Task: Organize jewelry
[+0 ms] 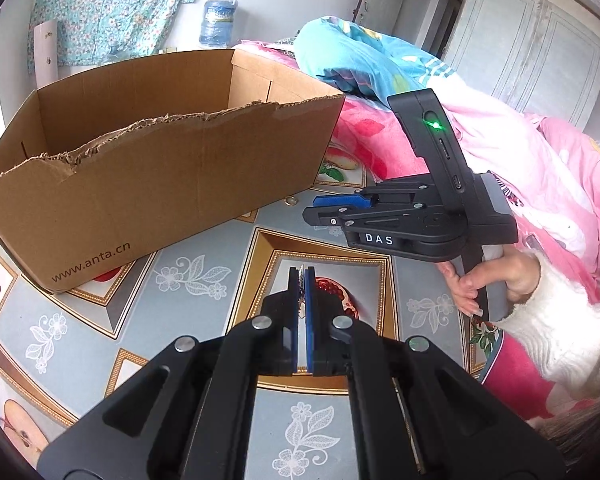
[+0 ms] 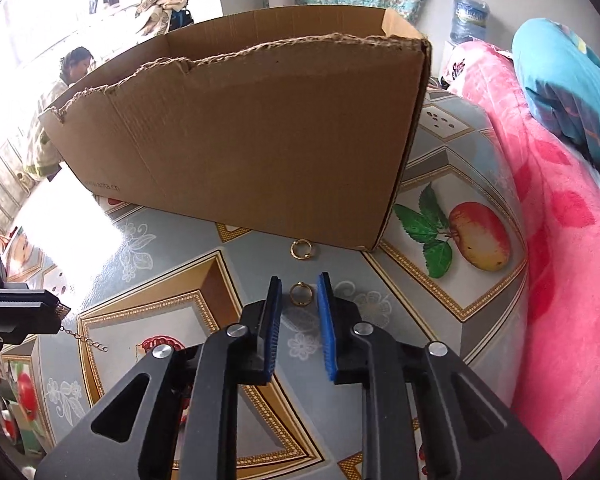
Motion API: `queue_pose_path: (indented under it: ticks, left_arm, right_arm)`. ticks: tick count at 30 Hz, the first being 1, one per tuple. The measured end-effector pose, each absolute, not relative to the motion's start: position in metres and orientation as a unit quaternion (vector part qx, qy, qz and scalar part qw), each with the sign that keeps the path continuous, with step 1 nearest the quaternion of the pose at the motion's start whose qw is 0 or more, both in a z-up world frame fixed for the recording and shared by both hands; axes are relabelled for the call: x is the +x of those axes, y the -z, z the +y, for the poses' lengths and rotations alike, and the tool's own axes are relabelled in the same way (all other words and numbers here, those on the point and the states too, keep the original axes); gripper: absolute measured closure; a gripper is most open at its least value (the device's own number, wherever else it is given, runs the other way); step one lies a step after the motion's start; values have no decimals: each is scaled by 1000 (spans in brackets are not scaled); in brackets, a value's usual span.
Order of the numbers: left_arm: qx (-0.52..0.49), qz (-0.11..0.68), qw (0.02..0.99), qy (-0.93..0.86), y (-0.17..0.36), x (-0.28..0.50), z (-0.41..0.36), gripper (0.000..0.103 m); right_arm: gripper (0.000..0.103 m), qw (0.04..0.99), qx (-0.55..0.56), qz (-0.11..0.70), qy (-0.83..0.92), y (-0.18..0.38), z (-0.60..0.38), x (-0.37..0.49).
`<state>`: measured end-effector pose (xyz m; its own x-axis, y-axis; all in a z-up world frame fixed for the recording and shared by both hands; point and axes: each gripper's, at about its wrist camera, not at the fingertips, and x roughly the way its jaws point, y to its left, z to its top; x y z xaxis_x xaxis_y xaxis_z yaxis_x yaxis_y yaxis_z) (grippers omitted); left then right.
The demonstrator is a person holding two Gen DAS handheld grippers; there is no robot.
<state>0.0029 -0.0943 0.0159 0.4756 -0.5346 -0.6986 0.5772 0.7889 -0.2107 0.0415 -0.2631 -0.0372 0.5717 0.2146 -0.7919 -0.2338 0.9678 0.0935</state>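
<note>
Over the patterned tablecloth, my left gripper is shut on a thin gold chain. In the right wrist view the same gripper enters at the left edge, and the chain dangles from it to the cloth. My right gripper is open, its blue pads on either side of a small gold ring lying flat, not touching it. A second gold ring lies just in front of the cardboard box. In the left wrist view the right gripper hovers by a ring near the box.
The open-topped box with torn edges fills the far side of the table. A pink blanket and blue bedding lie to the right. A hand in a white sleeve holds the right gripper. A person sits far back left.
</note>
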Motion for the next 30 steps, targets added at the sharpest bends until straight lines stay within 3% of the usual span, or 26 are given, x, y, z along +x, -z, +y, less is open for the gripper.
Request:
queue_pose_path:
  ticks: [7,26,29,30]
  left_arm:
    - [17,399,861,315,-17,4,-87,101]
    - [2,392,868,306,-19,-7,-78,101]
    - [0,389,868,309,-20,-8,-80,101]
    - [1,389,868,310,-20,-8,-81,101]
  right_arm:
    - [97,887,-28,445,-121,35,-258,42]
    - [97,889,-48,432,-146,13,-262,24]
    - [86,886,-60,436,-147,22,-257,27]
    - [72,883,-57,441,-149,26,-256,30]
